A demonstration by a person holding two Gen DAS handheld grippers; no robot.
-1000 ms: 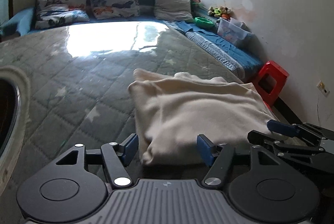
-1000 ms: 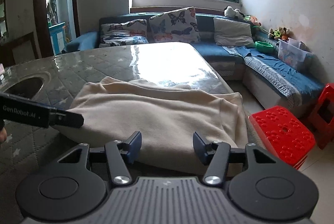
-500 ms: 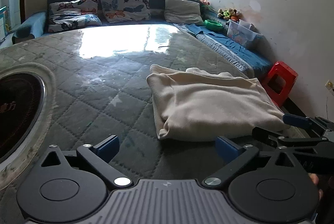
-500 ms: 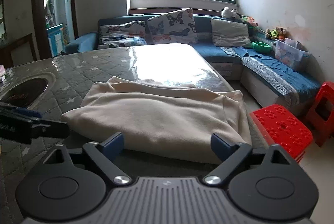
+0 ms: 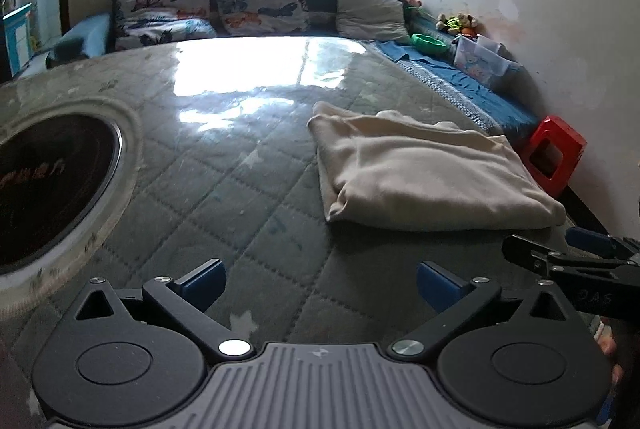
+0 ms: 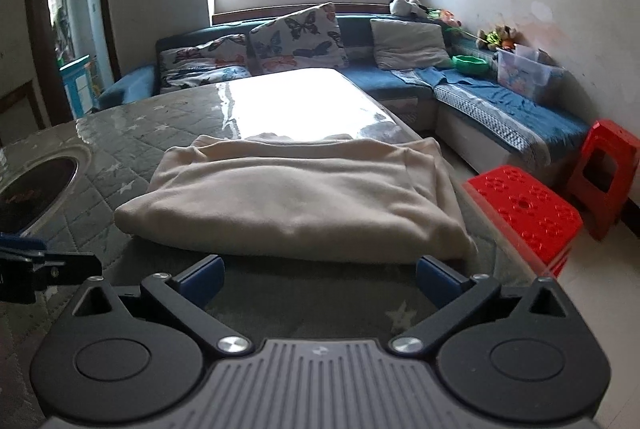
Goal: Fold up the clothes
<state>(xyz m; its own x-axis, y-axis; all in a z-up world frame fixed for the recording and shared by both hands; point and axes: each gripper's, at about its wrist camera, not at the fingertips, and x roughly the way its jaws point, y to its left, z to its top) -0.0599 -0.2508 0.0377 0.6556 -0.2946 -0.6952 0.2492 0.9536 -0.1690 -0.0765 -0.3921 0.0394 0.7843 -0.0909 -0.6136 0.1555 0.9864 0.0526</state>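
A cream garment (image 5: 428, 173) lies folded into a thick rectangle on the grey quilted table (image 5: 248, 189); it also shows in the right wrist view (image 6: 296, 201). My left gripper (image 5: 320, 283) is open and empty, held back from the garment's near left corner. My right gripper (image 6: 318, 279) is open and empty, just short of the garment's near edge. The right gripper also shows at the right edge of the left wrist view (image 5: 576, 261), and the left gripper at the left edge of the right wrist view (image 6: 40, 265).
A round dark inset with a pale rim (image 5: 52, 185) sits in the table at the left. Red plastic stools (image 6: 524, 217) stand beside the table's right edge. A blue corner sofa with butterfly cushions (image 6: 296, 37) runs along the back and right walls.
Both grippers opened wide and drew back from the folded garment, which now lies free on the table. The left gripper also shifted left, bringing the round inset into view.
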